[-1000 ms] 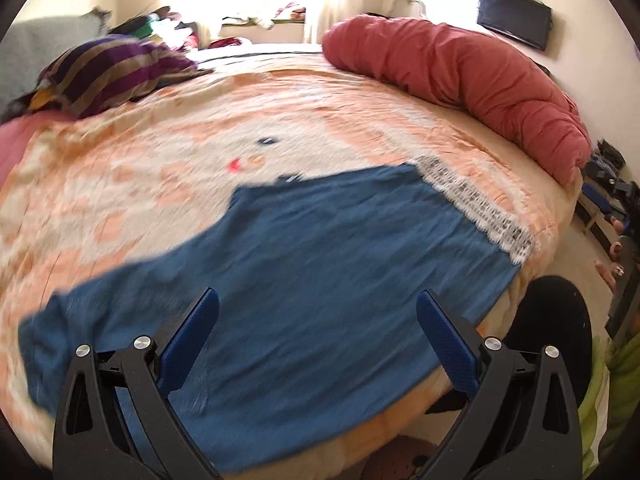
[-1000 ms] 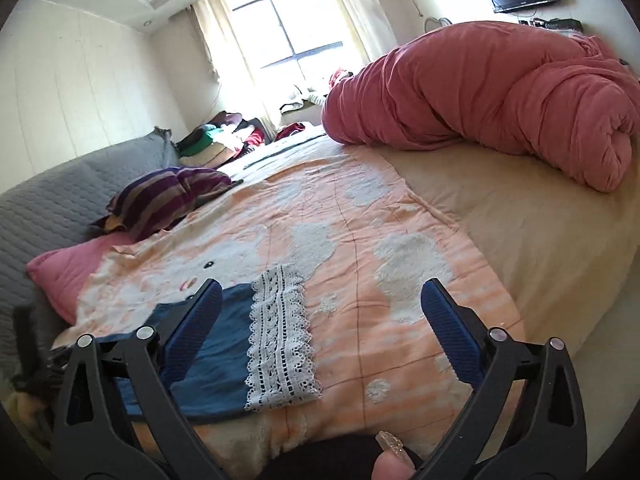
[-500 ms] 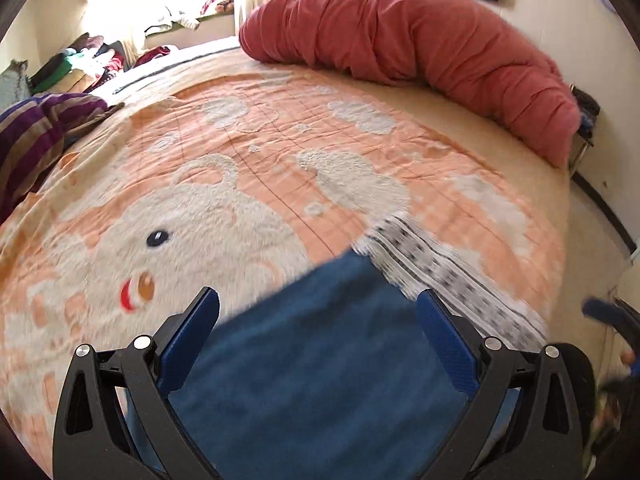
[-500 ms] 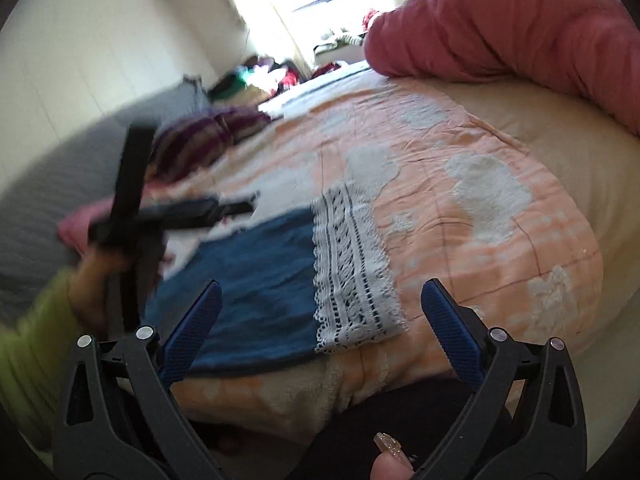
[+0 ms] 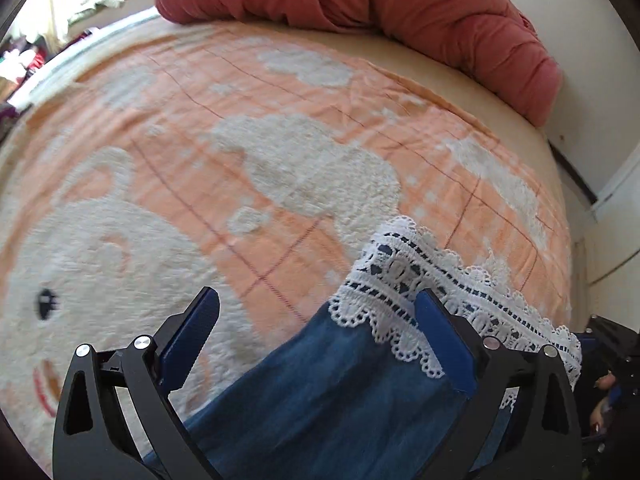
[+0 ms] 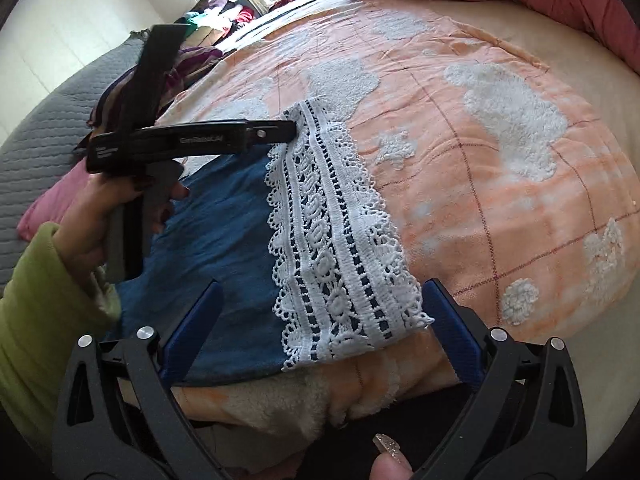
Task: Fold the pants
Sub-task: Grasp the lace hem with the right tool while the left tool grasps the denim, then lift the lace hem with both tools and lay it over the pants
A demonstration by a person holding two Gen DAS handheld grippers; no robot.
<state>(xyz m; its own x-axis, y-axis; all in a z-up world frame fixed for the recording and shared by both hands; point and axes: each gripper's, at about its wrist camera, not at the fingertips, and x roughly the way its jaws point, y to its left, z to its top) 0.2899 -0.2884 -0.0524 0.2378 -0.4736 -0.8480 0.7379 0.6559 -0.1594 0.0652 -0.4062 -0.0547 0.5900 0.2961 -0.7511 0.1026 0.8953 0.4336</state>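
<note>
A: Where are the pants (image 6: 224, 240) lying?

B: On the bed, flat on the orange and white blanket (image 6: 500, 168). They are blue, with a broad white lace hem (image 6: 340, 240). The near corner of that hem lies between the fingers of the right hand-held gripper (image 6: 324, 304), just ahead of them at the bed's edge.

A: Are those fingers closed on it?

B: No. Its blue pads stand wide apart, one over the blue cloth to the left, one just beside the hem's corner to the right.

A: And the left hand-held gripper (image 5: 316, 316)?

B: Also spread apart, holding nothing. In its own view the lace hem (image 5: 420, 276) runs across its right finger and the blue cloth (image 5: 340, 392) fills the space between and below the fingers. Seen from the right wrist, the left hand-held gripper (image 6: 280, 130) has its tip at the far end of the lace; I cannot tell whether it touches it.

A: Any writing to read?

B: A white label is printed along the side of the left tool's black body, but it is too blurred to read.

A: Anything else nearby?

B: A rolled red duvet (image 5: 380, 4) lies well beyond the fingers, along the bed's far side. The left hand (image 6: 100, 216), in a green sleeve (image 6: 36, 320), grips the tool's handle.
</note>
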